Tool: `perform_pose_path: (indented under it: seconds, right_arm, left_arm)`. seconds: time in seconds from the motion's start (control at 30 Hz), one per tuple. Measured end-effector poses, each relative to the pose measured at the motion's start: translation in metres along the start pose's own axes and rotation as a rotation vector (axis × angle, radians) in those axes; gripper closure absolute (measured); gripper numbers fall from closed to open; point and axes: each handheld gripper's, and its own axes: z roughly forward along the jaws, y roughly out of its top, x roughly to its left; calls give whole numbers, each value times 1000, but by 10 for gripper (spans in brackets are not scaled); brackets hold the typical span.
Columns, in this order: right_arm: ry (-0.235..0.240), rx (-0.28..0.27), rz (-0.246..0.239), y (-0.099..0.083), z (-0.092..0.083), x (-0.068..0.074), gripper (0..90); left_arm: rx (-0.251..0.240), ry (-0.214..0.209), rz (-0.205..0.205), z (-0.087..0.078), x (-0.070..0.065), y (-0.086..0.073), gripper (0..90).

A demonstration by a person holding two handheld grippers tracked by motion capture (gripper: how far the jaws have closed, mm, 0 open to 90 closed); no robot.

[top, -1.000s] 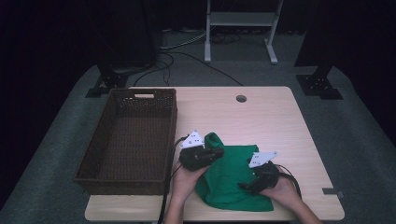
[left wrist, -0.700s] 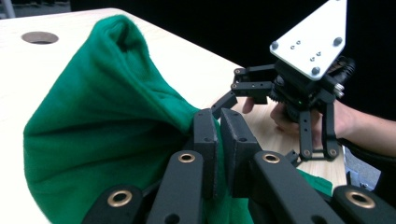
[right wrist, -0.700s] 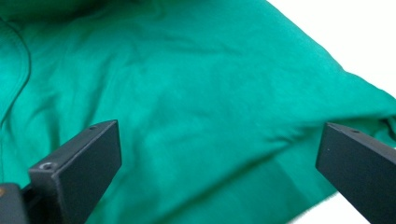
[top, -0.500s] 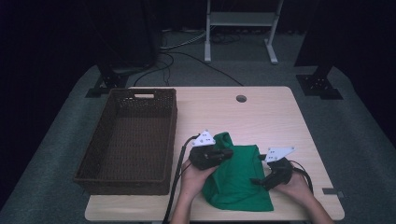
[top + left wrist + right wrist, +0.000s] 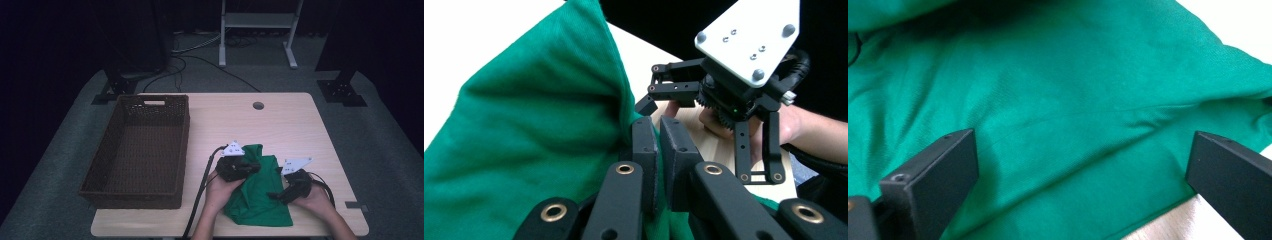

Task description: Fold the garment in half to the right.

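Dim room, pale wooden table point(image 5: 280, 125), brown wicker basket point(image 5: 140, 150) at its left. Green cloth point(image 5: 257, 192) bunched on the near edge, between both hands. Left gripper point(image 5: 658, 150) clamped tight on a raised fold. Right gripper point(image 5: 1078, 185) spread wide just over the cloth, gripping nothing.

left claw point(image 5: 256, 166) clamped, right claw point(image 5: 274, 195) seemingly spread
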Motion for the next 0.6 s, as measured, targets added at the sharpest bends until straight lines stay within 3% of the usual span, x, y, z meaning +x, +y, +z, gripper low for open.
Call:
perform_pose_path:
  seconds: [0.6]
  right_arm:
    - [2,1,-2,0,1,0,0]
  left_arm:
    - [101,-1,-26,39,3,-7,863]
